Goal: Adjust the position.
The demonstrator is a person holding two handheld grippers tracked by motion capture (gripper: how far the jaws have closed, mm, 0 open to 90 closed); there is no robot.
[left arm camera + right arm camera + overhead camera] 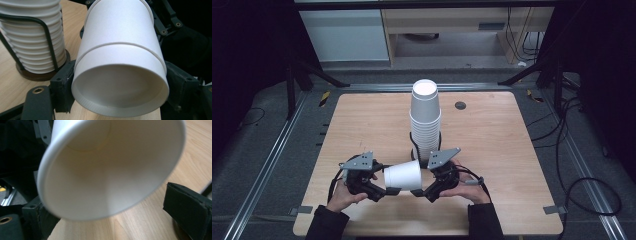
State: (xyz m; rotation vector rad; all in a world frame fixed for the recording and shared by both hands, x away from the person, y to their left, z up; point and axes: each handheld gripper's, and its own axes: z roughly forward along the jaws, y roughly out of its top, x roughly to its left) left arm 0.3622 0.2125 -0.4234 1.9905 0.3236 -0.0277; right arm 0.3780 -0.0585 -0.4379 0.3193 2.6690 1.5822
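Lower left of the high view: left gripper [384, 191] clamps a white paper cup [403, 175], lying sideways just above the table [492, 140]. In the left gripper view its jaws press both sides of the cup's base end, where a ring shows a second cup nested inside, probably being separated. Centre: the cup stack [425, 117] stands upright in a wire holder [414, 145], just behind. Lower right: right gripper [424, 192] meets the cup's open mouth, jaws parted wide around the rim; no firm grip visible.
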